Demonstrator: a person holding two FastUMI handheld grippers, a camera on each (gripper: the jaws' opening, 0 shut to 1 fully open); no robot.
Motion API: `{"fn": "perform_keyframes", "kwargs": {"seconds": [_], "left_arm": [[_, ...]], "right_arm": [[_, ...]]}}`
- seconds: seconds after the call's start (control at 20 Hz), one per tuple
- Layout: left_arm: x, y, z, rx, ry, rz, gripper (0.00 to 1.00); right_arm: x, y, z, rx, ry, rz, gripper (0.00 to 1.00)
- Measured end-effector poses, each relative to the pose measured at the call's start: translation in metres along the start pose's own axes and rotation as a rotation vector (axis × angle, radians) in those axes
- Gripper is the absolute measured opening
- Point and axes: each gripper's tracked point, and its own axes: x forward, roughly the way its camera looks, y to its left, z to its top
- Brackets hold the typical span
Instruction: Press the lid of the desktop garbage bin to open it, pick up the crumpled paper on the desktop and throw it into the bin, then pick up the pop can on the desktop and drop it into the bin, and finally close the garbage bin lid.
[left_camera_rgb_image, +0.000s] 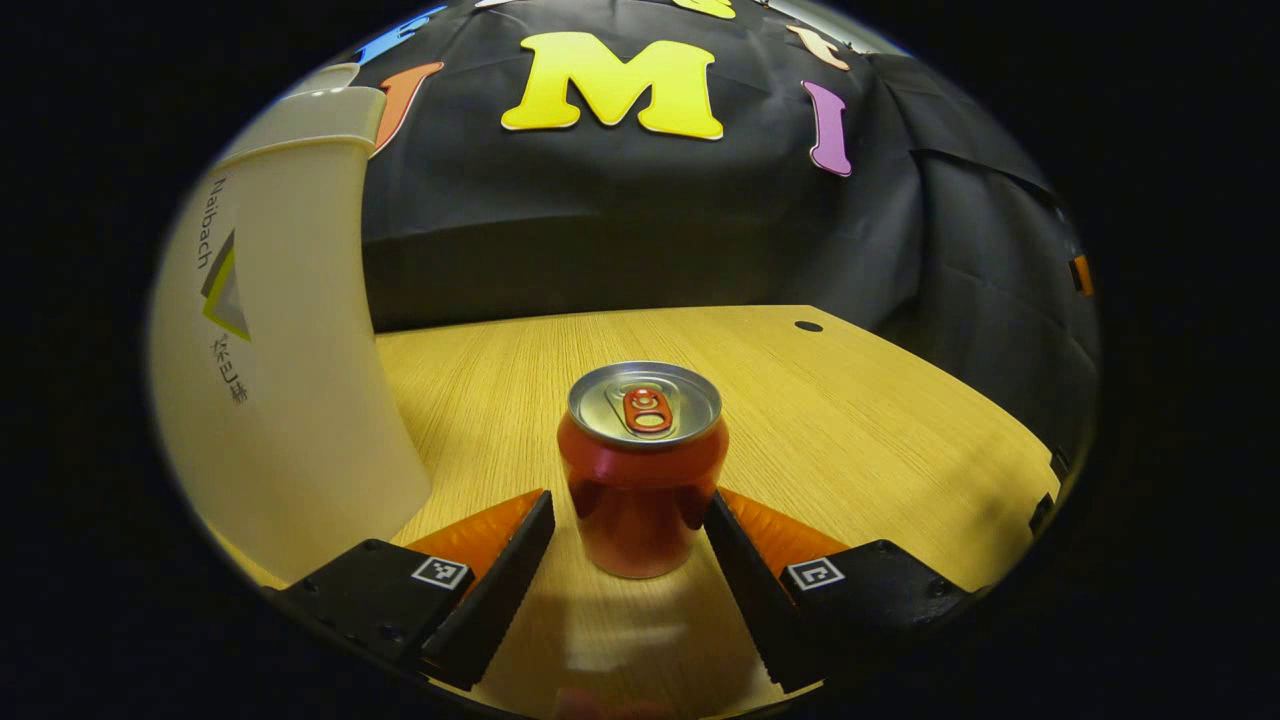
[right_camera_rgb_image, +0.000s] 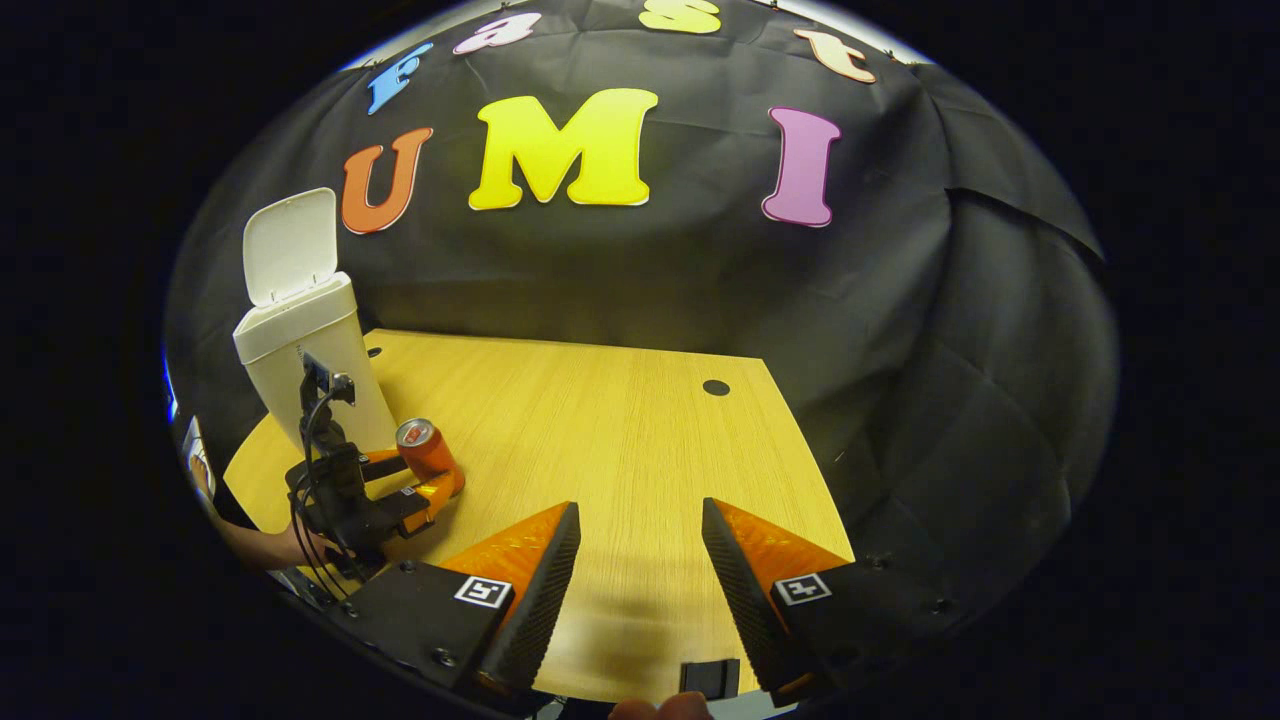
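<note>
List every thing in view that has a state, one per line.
Bin: upright, lid open.
Can: upright on the table, between the left gripper's fingers.
Left gripper: open around the can.
Right gripper: open, empty.

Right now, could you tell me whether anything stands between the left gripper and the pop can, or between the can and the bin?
Nothing visible does. The pop can stands upright between the left gripper's open fingers, and the bin stands beside it with its lid raised.
</note>
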Motion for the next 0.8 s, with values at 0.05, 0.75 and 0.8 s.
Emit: {"fn": "perform_keyframes", "kwargs": {"seconds": [0.05, 0.75, 0.8], "left_arm": [[0.002, -0.001, 0.002, 0.007, -0.003, -0.005, 0.99], [-0.104, 0.012, 0.181, -0.002, -0.232, 0.109, 0.84], [-0.116, 0.020, 0.199, 0.009, -0.250, 0.139, 0.83]], "right_arm": [[0.001, 0.002, 0.002, 0.000, 0.000, 0.002, 0.80], [-0.012, 0.033, 0.051, 0.012, -0.127, 0.104, 0.80], [-0.014, 0.037, 0.058, 0.010, -0.145, 0.117, 0.80]]}}
